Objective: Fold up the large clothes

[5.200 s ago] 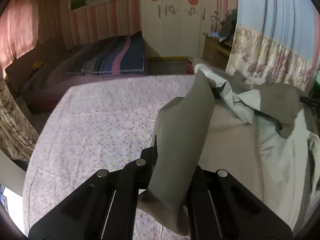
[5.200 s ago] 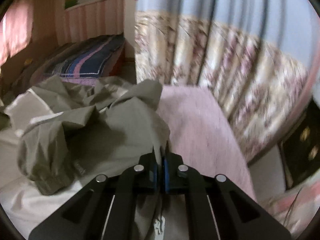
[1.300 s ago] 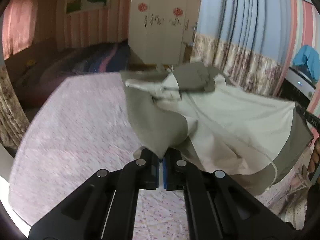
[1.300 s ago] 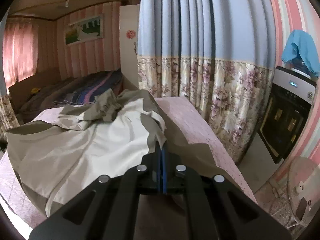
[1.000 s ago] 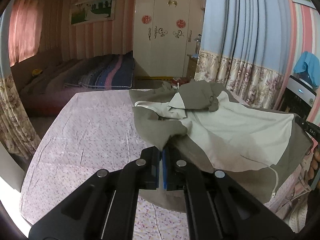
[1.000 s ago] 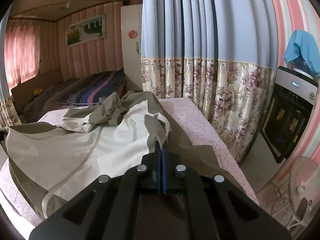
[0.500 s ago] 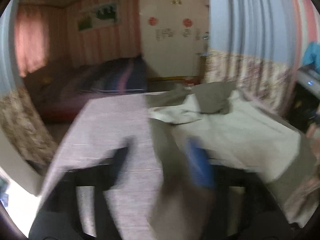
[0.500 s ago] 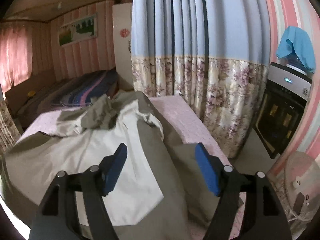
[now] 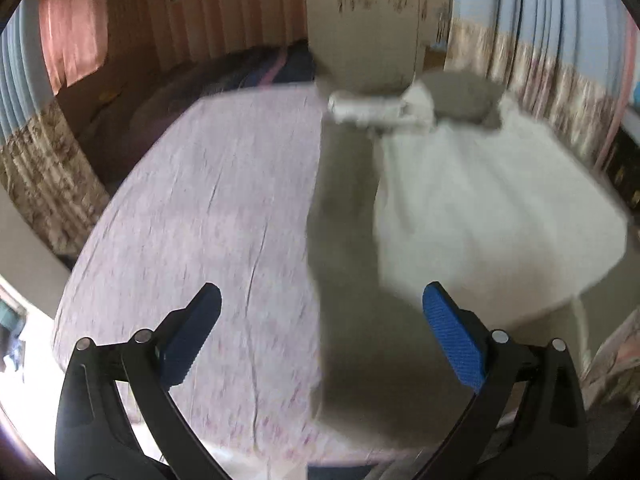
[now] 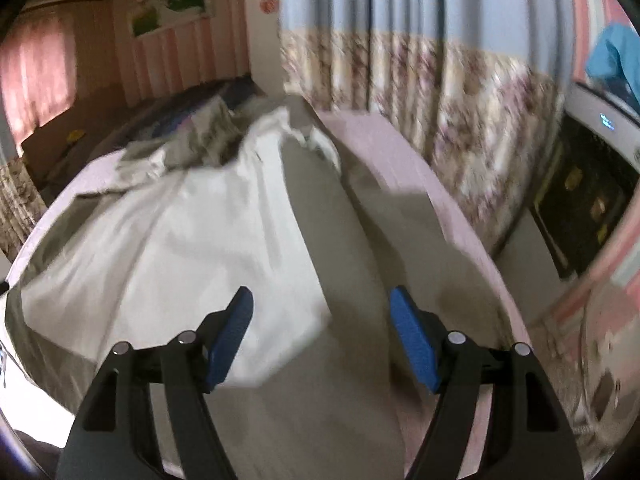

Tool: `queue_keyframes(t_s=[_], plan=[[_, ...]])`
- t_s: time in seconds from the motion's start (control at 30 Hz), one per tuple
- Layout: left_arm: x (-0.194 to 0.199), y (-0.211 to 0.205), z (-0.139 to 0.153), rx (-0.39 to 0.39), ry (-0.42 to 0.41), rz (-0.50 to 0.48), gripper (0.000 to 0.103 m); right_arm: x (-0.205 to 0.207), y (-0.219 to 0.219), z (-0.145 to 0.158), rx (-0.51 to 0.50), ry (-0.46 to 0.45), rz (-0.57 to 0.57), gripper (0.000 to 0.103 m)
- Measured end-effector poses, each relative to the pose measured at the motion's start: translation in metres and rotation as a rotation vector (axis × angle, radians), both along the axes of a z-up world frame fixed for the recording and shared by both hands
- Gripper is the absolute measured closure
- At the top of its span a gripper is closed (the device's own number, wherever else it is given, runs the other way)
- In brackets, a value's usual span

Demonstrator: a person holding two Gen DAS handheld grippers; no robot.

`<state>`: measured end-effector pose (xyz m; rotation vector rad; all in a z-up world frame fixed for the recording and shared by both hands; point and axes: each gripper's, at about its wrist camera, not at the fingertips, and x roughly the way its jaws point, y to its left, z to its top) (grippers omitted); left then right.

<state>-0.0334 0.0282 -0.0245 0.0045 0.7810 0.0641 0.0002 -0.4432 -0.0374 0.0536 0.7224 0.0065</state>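
Observation:
A large olive-and-cream jacket [image 9: 460, 200] lies spread on the bed with the pink floral sheet [image 9: 200, 208]; its hood is bunched at the far end. My left gripper [image 9: 322, 316] is open and empty above the jacket's olive near edge. In the right wrist view the jacket [image 10: 180, 248] lies flat, cream panel to the left and olive panel in the middle. My right gripper [image 10: 322, 328] is open and empty above the jacket's near hem. Both views are blurred by motion.
A floral curtain [image 10: 460, 112] hangs close along the bed's right side. A dark appliance [image 10: 592, 200] stands at the right. A second bed with a striped blanket [image 9: 240, 68] and a white wardrobe [image 9: 372, 8] lie beyond.
Both grippers were shut on the jacket's edges and held it up. Both have since opened and let go; the jacket now lies spread on the bed and the grippers have drawn back.

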Motion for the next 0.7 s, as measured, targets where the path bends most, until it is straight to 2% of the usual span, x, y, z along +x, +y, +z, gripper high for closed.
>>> queue_keyframes(t_s=[0.13,0.23,0.33,0.37,0.47,0.7], plan=[[0.045,-0.018,0.029,0.018,-0.094,-0.062,0.003,0.044,0.028,0.022,-0.012,-0.066,0.072,0.024],[0.083,-0.033,0.038,0.060,-0.125,-0.109,0.003,0.082,0.053,0.029,-0.021,-0.054,0.132,0.024],[0.127,-0.034,0.037,0.089,-0.121,-0.126,0.003,0.120,0.077,0.032,-0.033,-0.026,0.193,0.024],[0.147,-0.032,0.034,0.097,-0.091,-0.120,0.003,0.134,0.086,0.032,-0.039,-0.014,0.208,0.024],[0.187,-0.028,0.027,0.053,-0.034,-0.118,0.003,0.169,0.105,0.031,-0.030,0.007,0.243,0.024],[0.241,-0.051,0.005,0.009,-0.007,-0.129,0.003,0.266,0.127,-0.014,-0.009,0.101,0.179,0.024]])
